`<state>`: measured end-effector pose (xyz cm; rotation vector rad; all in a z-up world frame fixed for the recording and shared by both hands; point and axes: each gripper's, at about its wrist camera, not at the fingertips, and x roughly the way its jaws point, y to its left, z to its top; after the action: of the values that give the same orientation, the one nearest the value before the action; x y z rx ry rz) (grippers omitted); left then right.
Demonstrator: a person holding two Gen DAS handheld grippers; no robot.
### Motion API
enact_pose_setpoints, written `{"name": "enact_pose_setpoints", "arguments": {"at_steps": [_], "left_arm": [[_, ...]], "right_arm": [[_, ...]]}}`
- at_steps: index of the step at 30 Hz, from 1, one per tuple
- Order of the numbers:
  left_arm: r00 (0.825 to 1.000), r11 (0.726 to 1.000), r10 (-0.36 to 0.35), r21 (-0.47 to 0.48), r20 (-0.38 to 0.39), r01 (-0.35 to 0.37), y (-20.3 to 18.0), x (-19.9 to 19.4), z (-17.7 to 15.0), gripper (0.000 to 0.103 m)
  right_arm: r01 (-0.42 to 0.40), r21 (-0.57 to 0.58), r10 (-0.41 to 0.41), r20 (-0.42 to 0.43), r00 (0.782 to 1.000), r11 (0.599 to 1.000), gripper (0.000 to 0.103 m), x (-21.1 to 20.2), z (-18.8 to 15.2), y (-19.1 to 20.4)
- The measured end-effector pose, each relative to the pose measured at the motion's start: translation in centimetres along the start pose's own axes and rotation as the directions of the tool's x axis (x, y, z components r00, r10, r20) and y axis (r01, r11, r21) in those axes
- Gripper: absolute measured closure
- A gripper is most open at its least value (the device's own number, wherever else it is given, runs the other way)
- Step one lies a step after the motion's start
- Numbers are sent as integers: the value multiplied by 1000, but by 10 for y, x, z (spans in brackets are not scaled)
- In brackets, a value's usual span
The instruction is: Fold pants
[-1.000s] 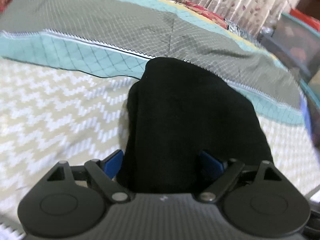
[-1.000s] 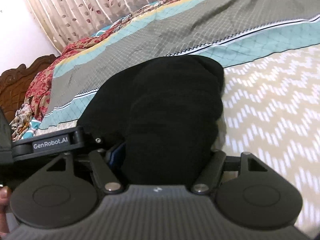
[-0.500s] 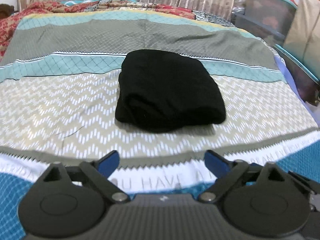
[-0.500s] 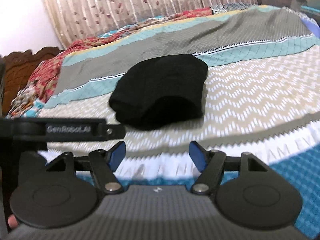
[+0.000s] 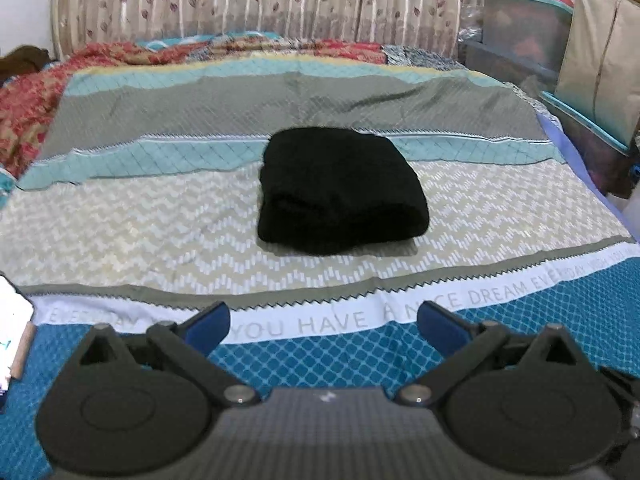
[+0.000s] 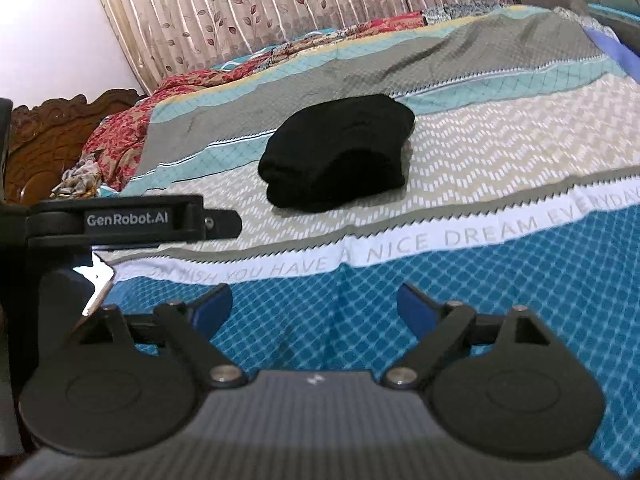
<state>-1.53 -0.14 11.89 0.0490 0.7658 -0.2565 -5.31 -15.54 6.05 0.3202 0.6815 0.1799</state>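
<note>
Patterned bedspread [image 5: 120,236] carries our folded black pants [image 5: 340,192] — soft, limp; lift them by the near folded edge. Left gripper [image 5: 324,318] and right gripper [image 6: 314,302] are opening, nothing between their fingers.

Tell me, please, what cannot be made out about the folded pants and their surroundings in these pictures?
- Black pants: individual folds and layers, lost in uniform black, both views.
- Bedspread lettering: its left end is blurred in the right wrist view.
- White object: cut off by the left wrist view's left edge.
</note>
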Motion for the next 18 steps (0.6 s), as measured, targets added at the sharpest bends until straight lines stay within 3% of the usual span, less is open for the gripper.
{"name": "enact_pose_setpoints", "arguments": {"at_steps": [8,18], "left_arm": [[995,996,75,40,66,-78,-7,-21,-1,0],[963,967,222,94,156,-238,-8,-37,-8,0]], "right_arm": [[-32,-25,32,14,999,999,0,-16,-4,13],[-35,3,35,37,999,999,0,-22,-2,9]]}}
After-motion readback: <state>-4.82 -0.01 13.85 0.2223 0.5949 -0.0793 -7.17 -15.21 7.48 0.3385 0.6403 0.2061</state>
